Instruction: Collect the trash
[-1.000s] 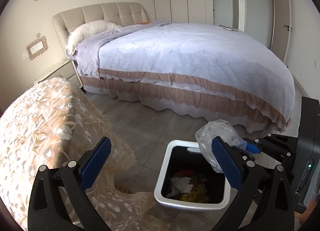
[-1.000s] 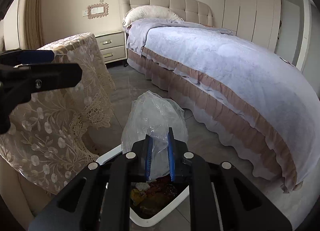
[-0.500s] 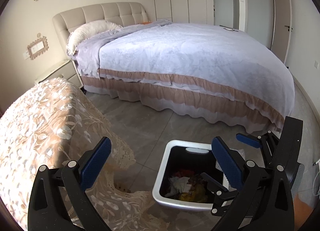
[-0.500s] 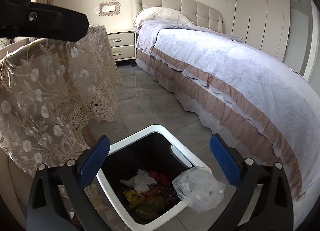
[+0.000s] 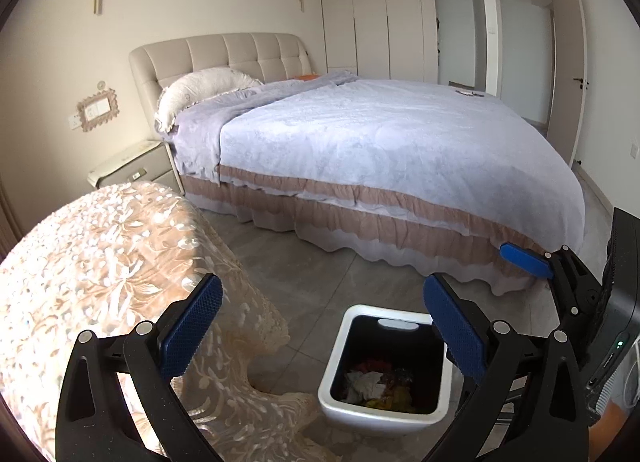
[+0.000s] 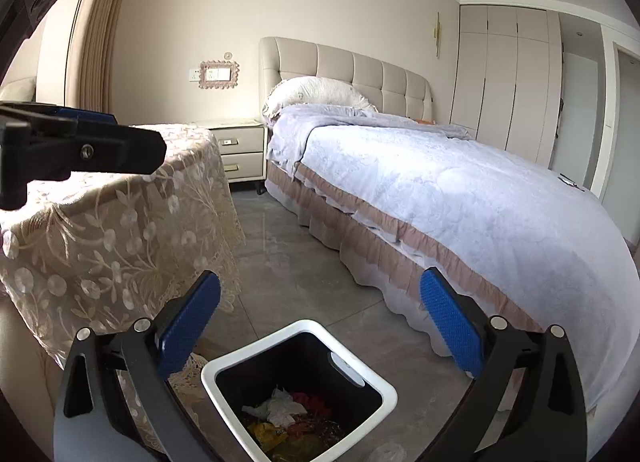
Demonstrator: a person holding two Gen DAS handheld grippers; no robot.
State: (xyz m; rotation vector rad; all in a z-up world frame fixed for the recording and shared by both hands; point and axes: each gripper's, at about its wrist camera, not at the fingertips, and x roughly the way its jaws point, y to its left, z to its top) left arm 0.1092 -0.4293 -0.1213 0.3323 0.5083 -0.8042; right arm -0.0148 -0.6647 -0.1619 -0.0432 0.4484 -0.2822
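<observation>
A white square trash bin with a black inside stands on the grey floor; it also shows in the right wrist view. Crumpled paper and coloured wrappers lie inside it. A clear plastic bag lies on the floor just outside the bin's near right side. My left gripper is open and empty above the bin. My right gripper is open and empty above the bin; one of its fingers shows at the right of the left wrist view.
A table under a lace cloth stands left of the bin. A large bed with a lilac cover fills the far side. A nightstand stands by the headboard. Wardrobes line the back wall.
My right gripper opened and let go of the clear plastic bag, which dropped to the floor beside the bin. Both grippers then rose and tilted up.
</observation>
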